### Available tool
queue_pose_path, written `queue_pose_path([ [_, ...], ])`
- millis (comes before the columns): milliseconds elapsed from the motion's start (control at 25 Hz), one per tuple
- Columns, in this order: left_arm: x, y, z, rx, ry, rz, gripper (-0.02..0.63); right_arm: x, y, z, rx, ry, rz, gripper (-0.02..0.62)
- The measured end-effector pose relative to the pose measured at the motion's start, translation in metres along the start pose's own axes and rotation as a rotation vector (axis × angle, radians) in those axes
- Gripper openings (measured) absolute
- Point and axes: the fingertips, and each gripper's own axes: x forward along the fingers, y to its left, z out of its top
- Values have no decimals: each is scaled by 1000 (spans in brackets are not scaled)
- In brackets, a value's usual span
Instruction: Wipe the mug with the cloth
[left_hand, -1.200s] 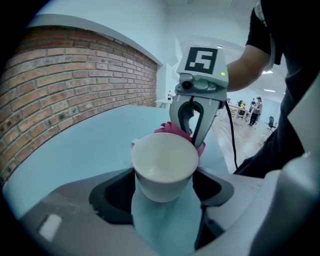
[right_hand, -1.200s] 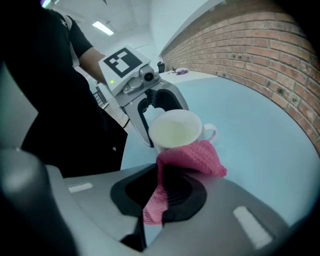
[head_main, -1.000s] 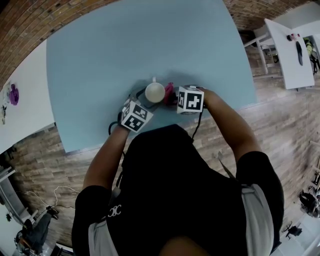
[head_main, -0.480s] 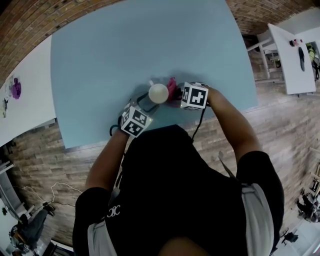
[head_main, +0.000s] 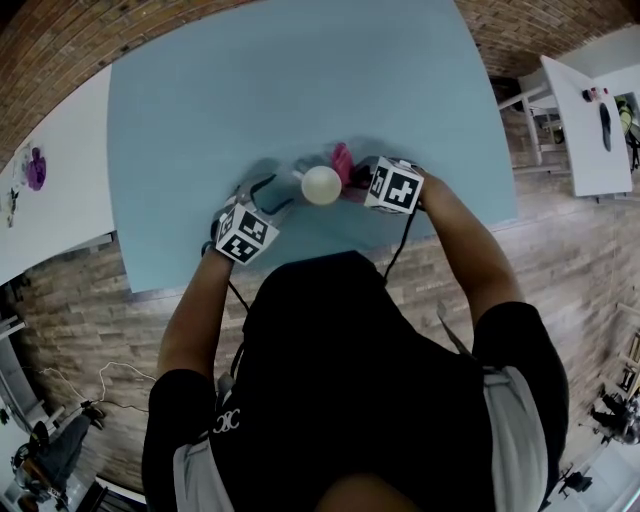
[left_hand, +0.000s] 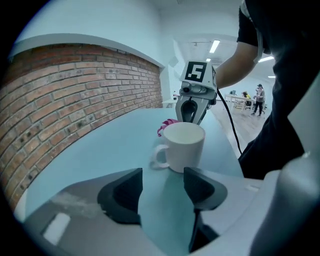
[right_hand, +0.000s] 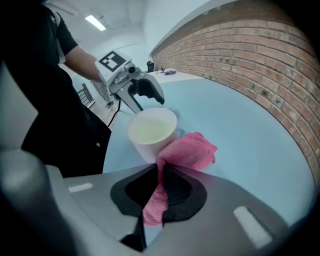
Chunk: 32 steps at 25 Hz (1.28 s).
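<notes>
A white mug (head_main: 321, 185) stands upright on the light blue table (head_main: 250, 90), its handle (left_hand: 160, 155) on the left in the left gripper view. My left gripper (left_hand: 162, 187) sits a short way back from the mug (left_hand: 183, 146). Its jaws are open and have just been closing, with only bare table between them. My right gripper (right_hand: 160, 182) is shut on a pink cloth (right_hand: 187, 152), which bunches against the side of the mug (right_hand: 152, 131). In the head view the cloth (head_main: 343, 162) shows just right of the mug.
The table's near edge (head_main: 330, 250) runs right below both grippers. A white table (head_main: 45, 215) with a purple thing (head_main: 30, 168) stands at the left, another white table (head_main: 585, 110) at the upper right. Brick floor lies around.
My left gripper has drawn back to the left, away from the mug, and its jaws have narrowed. The right gripper with the cloth has stayed beside the mug.
</notes>
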Motion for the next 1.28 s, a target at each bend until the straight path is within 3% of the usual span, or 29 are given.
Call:
queue_pose_path([
  [160, 8, 21, 15, 135, 22, -60, 252, 0, 5, 0, -46, 22, -16, 35],
  [360, 26, 9, 23, 277, 48, -195, 196, 1, 5, 3, -80, 39, -30, 35],
  [480, 31, 6, 25, 320, 48, -199, 111, 1, 5, 4, -77, 43, -31, 35],
  [560, 33, 9, 27, 310, 38, -181, 41, 1, 7, 3, -69, 40, -32, 35],
  [880, 32, 17, 26, 195, 55, -39, 44, 2, 10, 8, -80, 17, -79, 35],
  [1120, 31, 25, 25, 23, 52, 117, 40, 1, 32, 12, -66, -11, -73, 35],
  [1280, 29, 26, 23, -47, 49, 169, 38, 8, 60, 19, -44, -47, -42, 35],
])
